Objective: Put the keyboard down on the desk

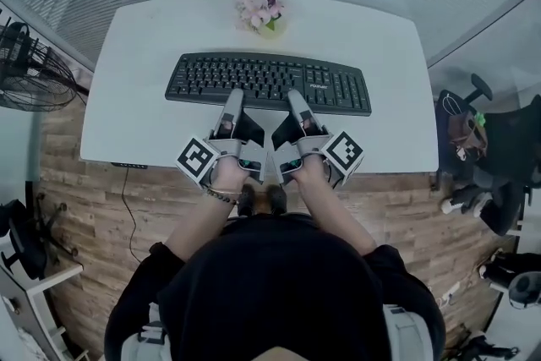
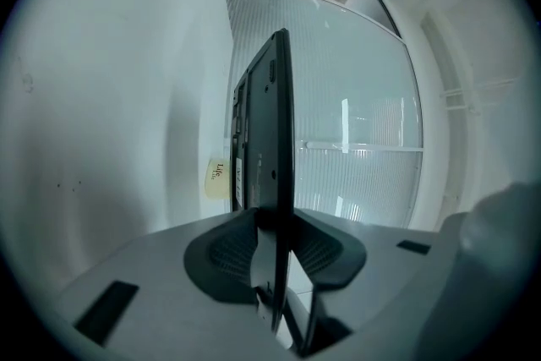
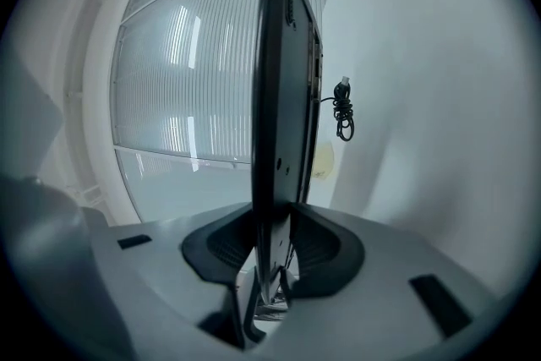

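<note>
A black keyboard (image 1: pixel 270 80) stretches level across the middle of the white desk (image 1: pixel 135 106); whether it touches the desk cannot be told. My left gripper (image 1: pixel 232 100) clamps its near edge left of centre, and my right gripper (image 1: pixel 296 100) clamps it right of centre. In the left gripper view the keyboard (image 2: pixel 275 123) stands edge-on, with the left gripper (image 2: pixel 275 224) pressed on both its faces. The right gripper view shows the same: the keyboard (image 3: pixel 279 80) is pinched in the right gripper (image 3: pixel 275 216).
A pot of pink flowers (image 1: pixel 260 8) stands at the desk's far edge behind the keyboard. A floor fan (image 1: pixel 25 68) is left of the desk, and a chair with a bag (image 1: pixel 469 131) is on the right. A coiled cable (image 3: pixel 342 110) lies on the desk.
</note>
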`<state>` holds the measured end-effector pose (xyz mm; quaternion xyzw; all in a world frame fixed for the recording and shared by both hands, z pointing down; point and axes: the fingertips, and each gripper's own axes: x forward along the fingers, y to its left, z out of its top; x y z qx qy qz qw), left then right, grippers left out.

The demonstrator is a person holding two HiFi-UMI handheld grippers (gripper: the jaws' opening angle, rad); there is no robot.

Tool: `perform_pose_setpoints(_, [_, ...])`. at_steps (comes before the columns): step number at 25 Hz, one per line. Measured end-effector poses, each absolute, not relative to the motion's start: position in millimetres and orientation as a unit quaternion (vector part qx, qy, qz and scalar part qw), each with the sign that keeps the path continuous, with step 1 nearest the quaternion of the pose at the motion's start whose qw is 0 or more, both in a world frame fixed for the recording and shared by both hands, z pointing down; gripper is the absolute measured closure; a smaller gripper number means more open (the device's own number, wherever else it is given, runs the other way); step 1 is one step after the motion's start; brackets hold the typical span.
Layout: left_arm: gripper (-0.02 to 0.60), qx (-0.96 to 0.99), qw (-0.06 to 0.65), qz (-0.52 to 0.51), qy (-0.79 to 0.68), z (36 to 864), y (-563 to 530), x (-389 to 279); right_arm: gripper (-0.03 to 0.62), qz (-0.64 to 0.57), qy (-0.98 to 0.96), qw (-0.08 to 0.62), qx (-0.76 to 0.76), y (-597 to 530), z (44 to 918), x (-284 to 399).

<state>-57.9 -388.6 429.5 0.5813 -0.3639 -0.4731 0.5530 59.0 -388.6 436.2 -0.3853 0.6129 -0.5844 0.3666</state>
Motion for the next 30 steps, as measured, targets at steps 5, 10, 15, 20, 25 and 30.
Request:
perform_pose_setpoints(5, [0.462,0.570,0.563,-0.472,-0.369,442,-388,-58,0.477,-0.590,0.610,0.357,-0.391,-390,447,58])
perform_pose_setpoints(10, [0.460,0.562,0.572,-0.465,-0.375,457,-389,-60,0.477,-0.592,0.609,0.342,-0.401,-392,460,57])
perform_pose_setpoints(15, [0.460,0.554,0.581,-0.458,-0.382,470,-388,-60,0.477,-0.601,0.601,0.337,-0.406,-390,473,56])
perform_pose_setpoints(20, [0.462,0.546,0.591,-0.454,-0.383,480,-393,-58,0.477,-0.602,0.597,0.334,-0.412,-397,481,58])
perform_pose_setpoints(25, [0.463,0.550,0.594,-0.433,-0.397,497,-391,-62,0.482,-0.605,0.595,0.330,-0.413,-396,488,56])
perform_pose_setpoints(30, [0.465,0.540,0.607,-0.430,-0.393,502,-386,-62,0.483,-0.611,0.589,0.320,-0.421,-389,498,54])
